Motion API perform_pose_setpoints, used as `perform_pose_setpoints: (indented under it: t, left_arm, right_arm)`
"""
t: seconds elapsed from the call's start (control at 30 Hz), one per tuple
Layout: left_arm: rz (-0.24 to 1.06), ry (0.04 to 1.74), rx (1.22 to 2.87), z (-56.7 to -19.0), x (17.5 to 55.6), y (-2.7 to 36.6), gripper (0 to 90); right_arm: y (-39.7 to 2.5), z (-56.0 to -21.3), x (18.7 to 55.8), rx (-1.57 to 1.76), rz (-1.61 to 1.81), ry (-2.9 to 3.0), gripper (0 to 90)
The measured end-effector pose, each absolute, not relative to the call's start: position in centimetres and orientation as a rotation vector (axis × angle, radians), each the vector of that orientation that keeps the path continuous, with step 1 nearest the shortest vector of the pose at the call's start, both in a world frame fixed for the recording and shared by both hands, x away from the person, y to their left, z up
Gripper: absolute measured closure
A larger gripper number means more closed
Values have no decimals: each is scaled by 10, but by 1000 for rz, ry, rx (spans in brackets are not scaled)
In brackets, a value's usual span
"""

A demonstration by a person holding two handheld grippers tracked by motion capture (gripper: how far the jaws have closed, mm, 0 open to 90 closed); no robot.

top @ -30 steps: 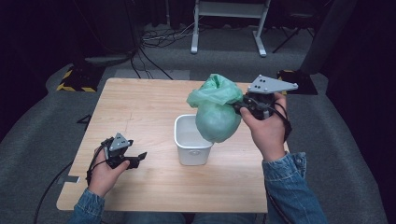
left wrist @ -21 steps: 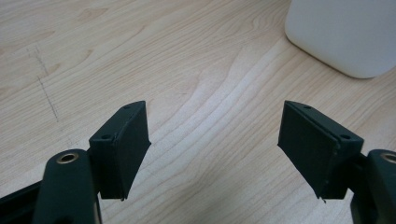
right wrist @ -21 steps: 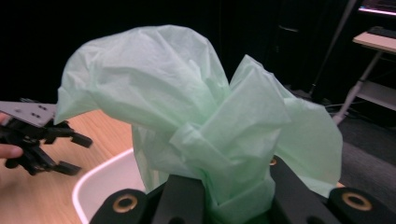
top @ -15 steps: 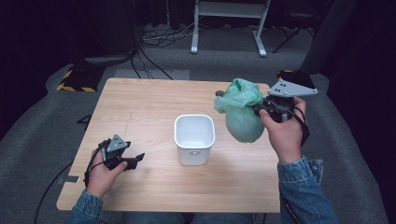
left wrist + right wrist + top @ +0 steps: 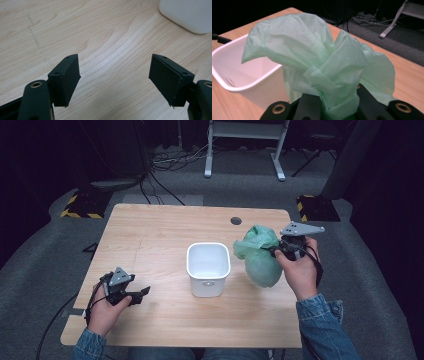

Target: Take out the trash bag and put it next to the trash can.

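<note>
A light wooden table [image 5: 165,240] carries a white plastic bin [image 5: 208,269] standing upright near its middle, open at the top. Just right of the bin, apart from it, is a pale green plastic bag [image 5: 261,257], full and rounded below, its gathered neck ruffled at the top; whether its underside touches the wood I cannot tell. The right gripper [image 5: 280,251] is clamped on that bunched neck from the right side, and in the right gripper view the green film [image 5: 322,67] rises out from between the closed jaws with the bin's rim beyond it on the left. At the near left of the table, well apart from the bin, the left gripper [image 5: 142,292] rests low over the wood with its jaws spread wide and nothing between them.
</note>
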State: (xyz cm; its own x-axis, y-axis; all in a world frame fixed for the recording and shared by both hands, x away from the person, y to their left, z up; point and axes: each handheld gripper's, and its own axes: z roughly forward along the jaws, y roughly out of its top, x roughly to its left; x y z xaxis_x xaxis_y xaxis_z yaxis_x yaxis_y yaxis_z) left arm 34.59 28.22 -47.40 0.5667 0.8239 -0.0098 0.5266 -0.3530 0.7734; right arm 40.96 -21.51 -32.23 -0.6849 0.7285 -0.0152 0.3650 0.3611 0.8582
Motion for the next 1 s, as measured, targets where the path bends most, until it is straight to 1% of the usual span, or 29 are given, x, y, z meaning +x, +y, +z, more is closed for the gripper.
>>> perform_pose_setpoints:
  t: [0.27,0.57,0.67,0.73,0.77,0.87,0.93,1.0]
  left_arm:
    - [506,1105,2028,-475,339,289,246]
    - [516,1134,2021,-477,333,298,246]
    - [505,1143,2014,-477,332,299,246]
    - [508,1144,2015,-477,331,300,247]
    - [508,1144,2016,-477,332,300,247]
    - [508,1146,2007,-477,332,299,247]
    - [508,1139,2016,-477,333,299,247]
    - [504,1137,2019,-478,334,298,247]
  right_arm:
    - [-207,-350,422,993,1217,2316,874]
    - [-199,-369,438,1034,1184,2363,872]
    - [-197,-372,444,1048,1190,2361,848]
    - [-195,-372,447,1055,1191,2349,788]
    - [-194,-372,449,1054,1194,2338,742]
    - [-192,-374,453,1088,1188,2273,480]
    - [-193,-374,452,1104,1182,2257,392]
    - [-196,-374,448,1121,1184,2238,350]
